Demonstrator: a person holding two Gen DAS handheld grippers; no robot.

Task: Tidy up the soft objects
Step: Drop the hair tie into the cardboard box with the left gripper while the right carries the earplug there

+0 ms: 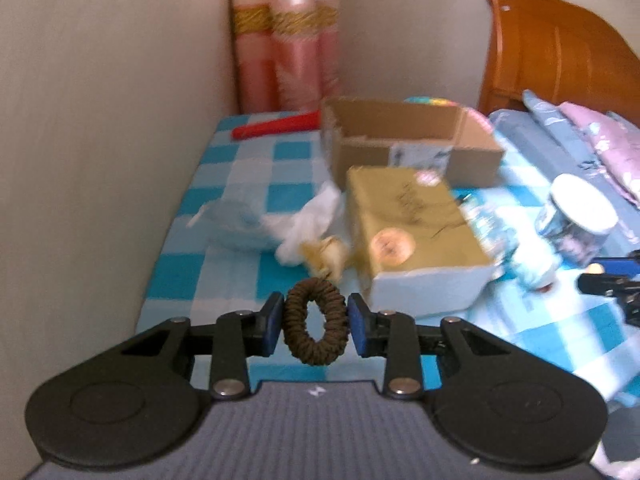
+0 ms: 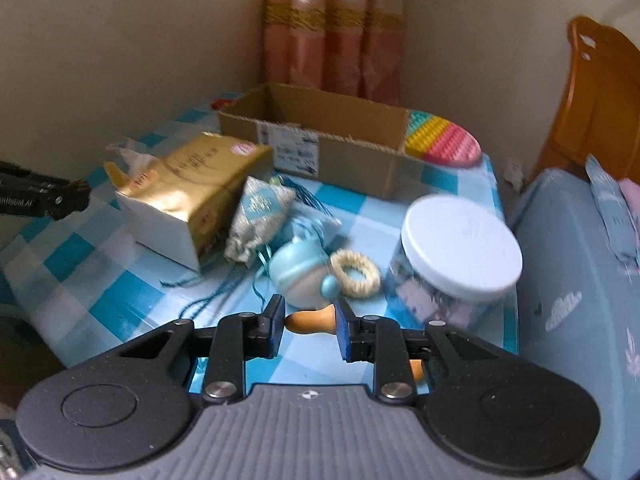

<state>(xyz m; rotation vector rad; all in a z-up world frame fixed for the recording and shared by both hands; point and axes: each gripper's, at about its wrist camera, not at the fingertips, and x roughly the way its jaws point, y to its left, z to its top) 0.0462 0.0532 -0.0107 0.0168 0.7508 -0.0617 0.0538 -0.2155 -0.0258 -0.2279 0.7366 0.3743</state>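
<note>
My left gripper (image 1: 316, 326) is shut on a brown hair scrunchie (image 1: 315, 322) and holds it above the blue checked tablecloth (image 1: 224, 280). An open cardboard box (image 1: 408, 136) stands at the back of the table; it also shows in the right wrist view (image 2: 320, 136). My right gripper (image 2: 310, 326) is open over the near table; a tan wooden piece (image 2: 310, 322) lies between its fingers. Just beyond it are a blue plush toy (image 2: 300, 276), a cream scrunchie (image 2: 356, 274) and a patterned pouch (image 2: 256, 216).
A gold box (image 1: 412, 232) lies mid-table, with white tissue (image 1: 308, 220) and a cream item (image 1: 326, 256) left of it. A white-lidded jar (image 2: 456, 256) stands at the right. A colourful bubble mat (image 2: 444, 140), a red object (image 1: 276, 126), wall, curtain and bed surround.
</note>
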